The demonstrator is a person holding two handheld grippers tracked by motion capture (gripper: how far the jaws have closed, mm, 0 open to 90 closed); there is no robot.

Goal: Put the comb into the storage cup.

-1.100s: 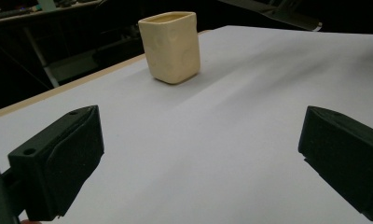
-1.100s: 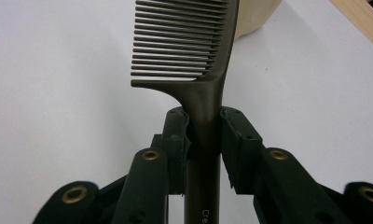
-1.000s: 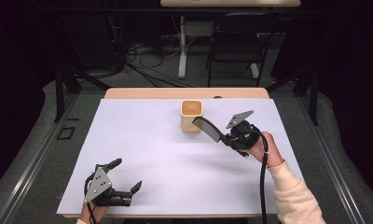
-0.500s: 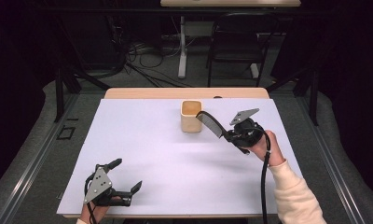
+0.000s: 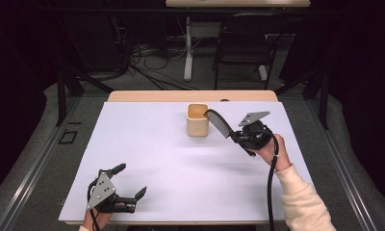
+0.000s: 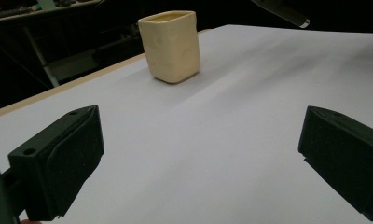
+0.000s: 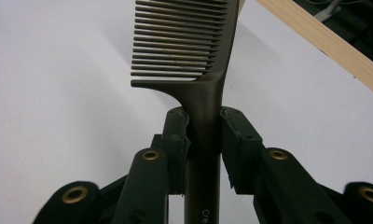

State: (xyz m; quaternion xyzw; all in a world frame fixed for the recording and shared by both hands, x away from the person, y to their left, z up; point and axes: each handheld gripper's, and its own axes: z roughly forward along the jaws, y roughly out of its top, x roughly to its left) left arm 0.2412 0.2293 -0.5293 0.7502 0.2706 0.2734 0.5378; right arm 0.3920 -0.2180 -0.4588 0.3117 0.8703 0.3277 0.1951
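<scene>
A dark comb [image 7: 189, 60] is pinched by its handle between the jaws of the right gripper [image 5: 235, 136]. The comb is held above the white table cover [image 5: 181, 168], just right of the cream cup [image 5: 197, 120], with its far tip at the cup's rim; contact there cannot be judged from the high view. The left gripper [image 5: 129, 184] is seen spread wide, nothing between its jaws, well apart from the cup at the near left edge.

The left tongs [image 5: 128, 181] are held low with jaws spread wide; the right tongs [image 5: 233, 136] are raised, jaws clamped, forearm angled inward.
</scene>
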